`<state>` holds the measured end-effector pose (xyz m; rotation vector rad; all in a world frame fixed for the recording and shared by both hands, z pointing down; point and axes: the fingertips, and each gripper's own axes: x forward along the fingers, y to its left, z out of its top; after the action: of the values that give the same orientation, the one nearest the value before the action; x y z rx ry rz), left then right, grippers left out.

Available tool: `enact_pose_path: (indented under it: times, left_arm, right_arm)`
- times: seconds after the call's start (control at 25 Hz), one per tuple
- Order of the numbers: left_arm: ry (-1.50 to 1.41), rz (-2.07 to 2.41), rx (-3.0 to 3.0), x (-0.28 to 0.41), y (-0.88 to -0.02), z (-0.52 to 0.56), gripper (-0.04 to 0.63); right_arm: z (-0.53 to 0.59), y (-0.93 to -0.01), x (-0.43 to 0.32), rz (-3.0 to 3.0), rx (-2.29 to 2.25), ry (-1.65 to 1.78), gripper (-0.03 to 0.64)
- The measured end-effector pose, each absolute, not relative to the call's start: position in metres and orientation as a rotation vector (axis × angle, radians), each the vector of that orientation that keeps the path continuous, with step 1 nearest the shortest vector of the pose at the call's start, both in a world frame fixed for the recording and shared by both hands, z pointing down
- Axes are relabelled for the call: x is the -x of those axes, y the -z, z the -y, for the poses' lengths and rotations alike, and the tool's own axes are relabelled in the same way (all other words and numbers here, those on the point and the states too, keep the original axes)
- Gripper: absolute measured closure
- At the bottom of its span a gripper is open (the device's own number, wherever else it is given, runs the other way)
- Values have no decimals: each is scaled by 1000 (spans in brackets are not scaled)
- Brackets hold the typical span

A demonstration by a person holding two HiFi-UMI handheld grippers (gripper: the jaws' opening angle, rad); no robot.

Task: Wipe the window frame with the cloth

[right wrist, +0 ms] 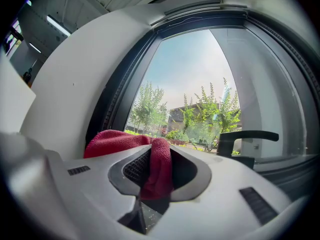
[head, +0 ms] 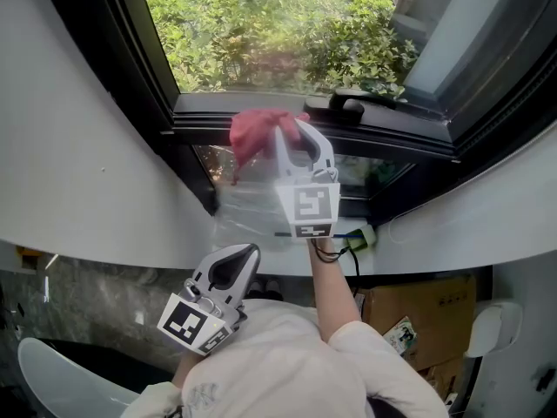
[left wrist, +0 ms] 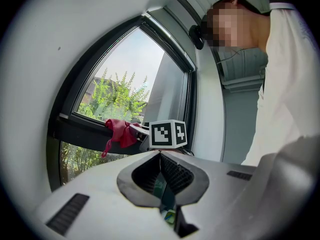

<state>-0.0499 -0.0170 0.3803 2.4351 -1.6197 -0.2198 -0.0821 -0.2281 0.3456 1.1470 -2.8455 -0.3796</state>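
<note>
Left claw (head: pixel 248 252): clenched empty, held low, clear of work.
Right claw (head: pixel 291 131): clamped on cloth (head: pixel 254 136), pressed to window frame (head: pixel 400 131) for wiping.

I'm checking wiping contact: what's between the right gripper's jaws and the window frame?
The red cloth. The right gripper view shows it pinched in the right gripper jaws, and the head view shows it bunched on the black window frame.

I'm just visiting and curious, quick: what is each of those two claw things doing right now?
Left gripper: jaws shut, holding nothing.
Right gripper: jaws shut on the red cloth.
</note>
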Motion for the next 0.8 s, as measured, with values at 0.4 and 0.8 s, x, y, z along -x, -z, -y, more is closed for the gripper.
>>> enact_pose_path:
  times: [0.4, 0.8]
  left_arm:
    - [218, 1618, -2435, 47, -380, 16, 584]
    - [224, 1622, -2428, 46, -381, 14, 584]
  right_arm:
    - [229, -343, 74, 2846, -1155, 374, 525]
    - [232, -344, 65, 2835, -1184, 369, 525]
